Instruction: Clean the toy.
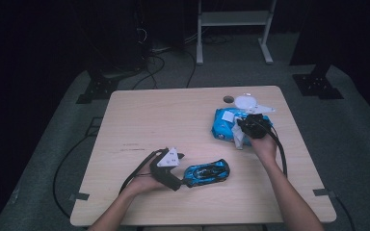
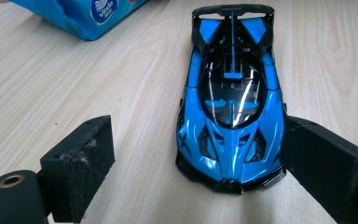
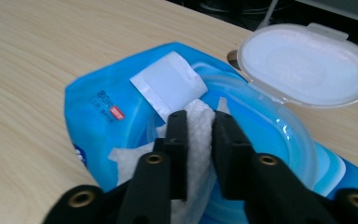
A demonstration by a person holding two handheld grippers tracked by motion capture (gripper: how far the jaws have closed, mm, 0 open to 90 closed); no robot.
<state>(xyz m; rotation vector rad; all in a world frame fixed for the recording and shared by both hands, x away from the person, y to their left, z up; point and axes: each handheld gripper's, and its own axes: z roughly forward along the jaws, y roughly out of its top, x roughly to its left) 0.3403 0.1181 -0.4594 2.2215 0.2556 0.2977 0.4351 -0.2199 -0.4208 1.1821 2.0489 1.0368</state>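
Between the right gripper's point(image 3: 200, 140) closed jaws sits a white wipe point(image 3: 199, 135).

- high view: the room is dark around the edges, nearly black at the top corners; the table point(image 1: 173, 120) is the one evenly lit patch, with soft, short shadows.
- the picture is soft and a little grainy — small detail is lost.
- left gripper view: bright, light from above; white glare streaks on the toy car point(image 2: 230, 107) — near edges are blurred.
- right gripper view: the white lid point(image 3: 307, 65) is almost washed out, and the wipe point(image 3: 198, 140) shows little texture.
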